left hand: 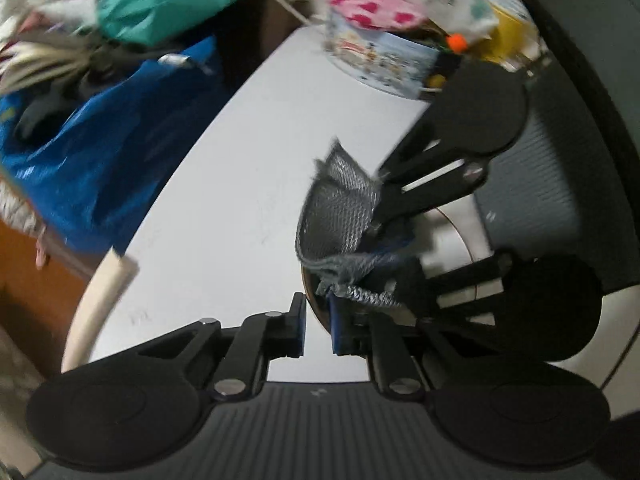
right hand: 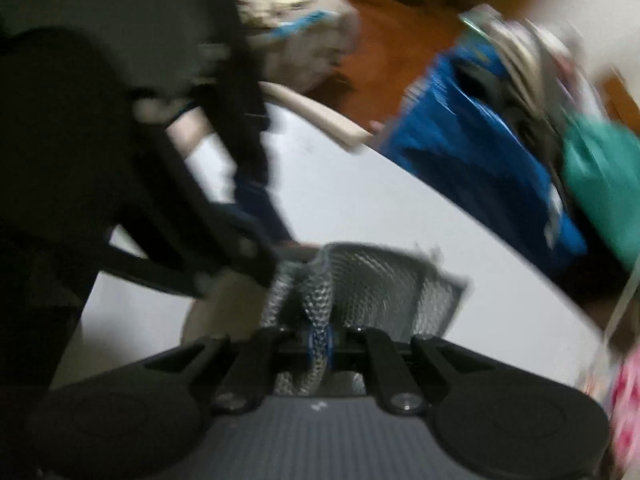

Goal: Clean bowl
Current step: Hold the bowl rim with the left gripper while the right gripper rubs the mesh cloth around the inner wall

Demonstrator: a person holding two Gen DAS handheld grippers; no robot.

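The white table [left hand: 224,208] carries a bowl [left hand: 460,240] with a thin brown rim, seen in the left wrist view mostly hidden behind the right gripper [left hand: 376,240], and crowded at the far end by a printed tin [left hand: 380,64] and loose clutter, with a blue bag [left hand: 108,152] just past the edge. That right gripper, its fingers pinched tight on a grey mesh cloth [right hand: 360,292], presses the cloth against the bowl. The left gripper [left hand: 318,330] has its fingers slightly apart, with the bowl's rim apparently between them, though contact is unclear. If that hold is loose, a hard wipe could likely spin or shove the bowl toward the tin. The cloth is bunched with frayed edges trailing; it may snag or slip from the fingers.
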